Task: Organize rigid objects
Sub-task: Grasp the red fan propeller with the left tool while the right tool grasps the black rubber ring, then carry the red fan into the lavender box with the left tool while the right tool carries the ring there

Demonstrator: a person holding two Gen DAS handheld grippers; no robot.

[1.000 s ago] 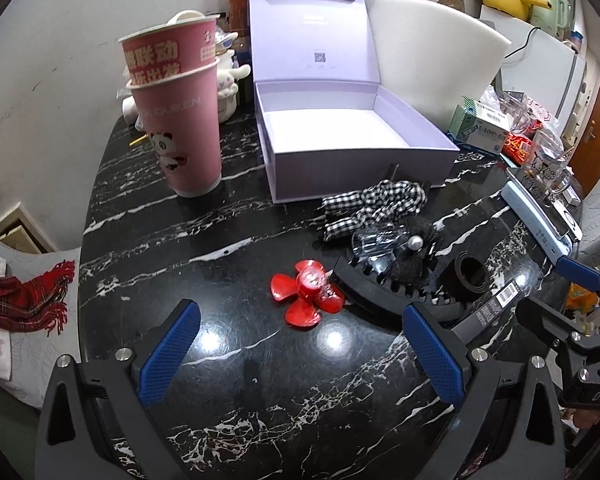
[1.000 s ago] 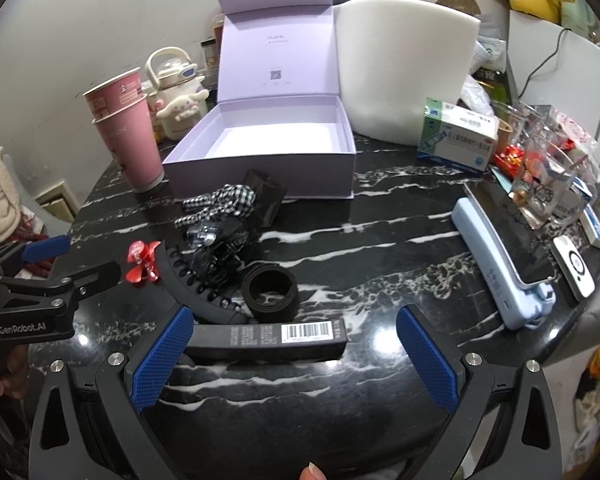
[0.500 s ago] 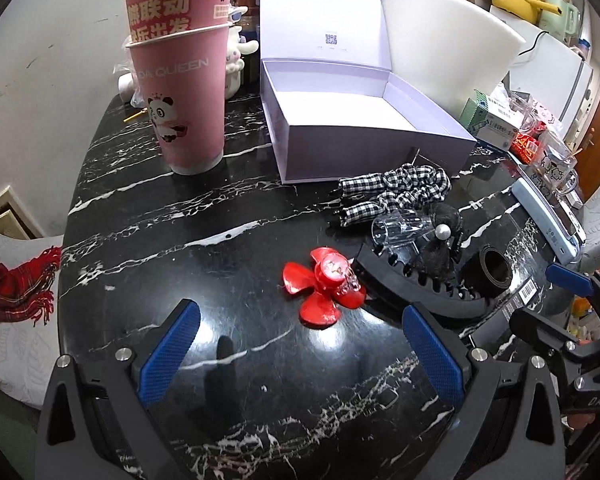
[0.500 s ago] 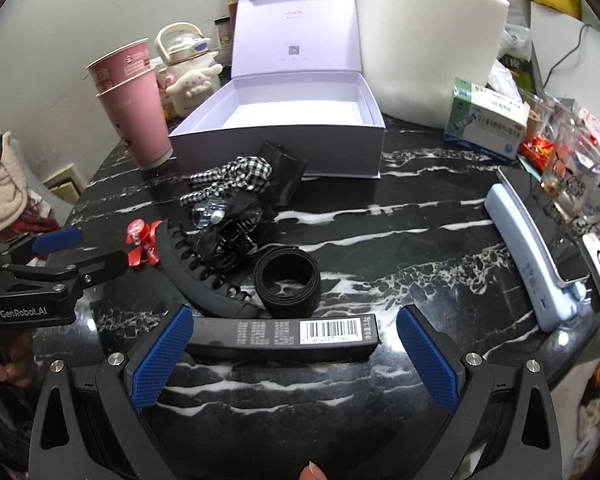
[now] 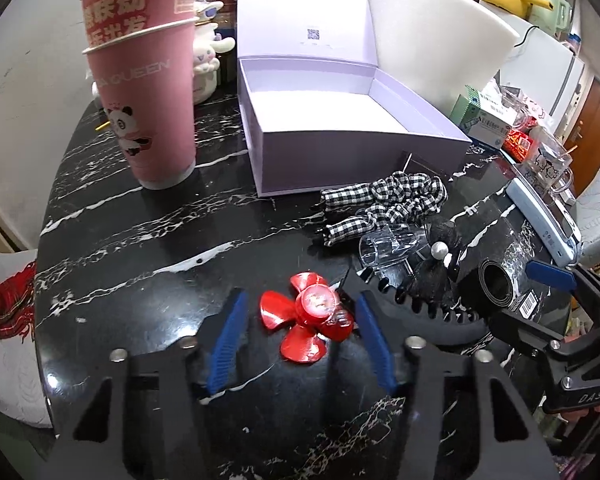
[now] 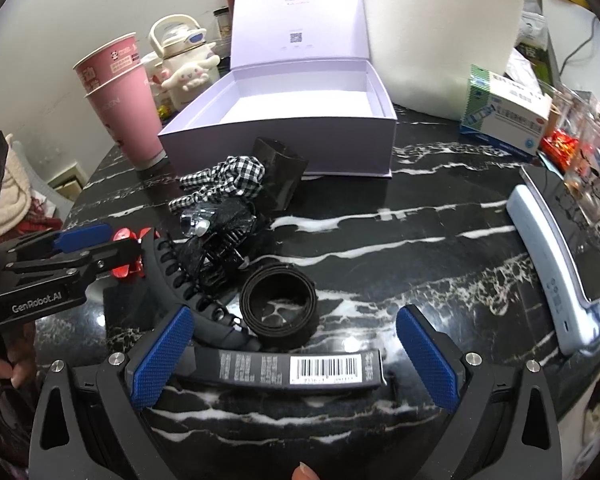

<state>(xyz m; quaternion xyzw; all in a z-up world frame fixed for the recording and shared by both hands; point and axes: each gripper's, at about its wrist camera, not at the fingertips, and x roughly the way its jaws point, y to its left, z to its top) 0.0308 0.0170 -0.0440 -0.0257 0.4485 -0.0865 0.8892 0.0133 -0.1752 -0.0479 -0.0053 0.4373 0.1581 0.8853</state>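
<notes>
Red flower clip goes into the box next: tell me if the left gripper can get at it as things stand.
Probably yes. The left gripper already straddles the red flower clip, jaws open either side. The black comb crowds its right finger.

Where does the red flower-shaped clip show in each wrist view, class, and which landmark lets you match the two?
Left wrist: red clip lies low centre, between the left tongs.
Right wrist: red clip sits far left, partly behind the left tongs.
Shared landmark: the open lilac box.
</notes>
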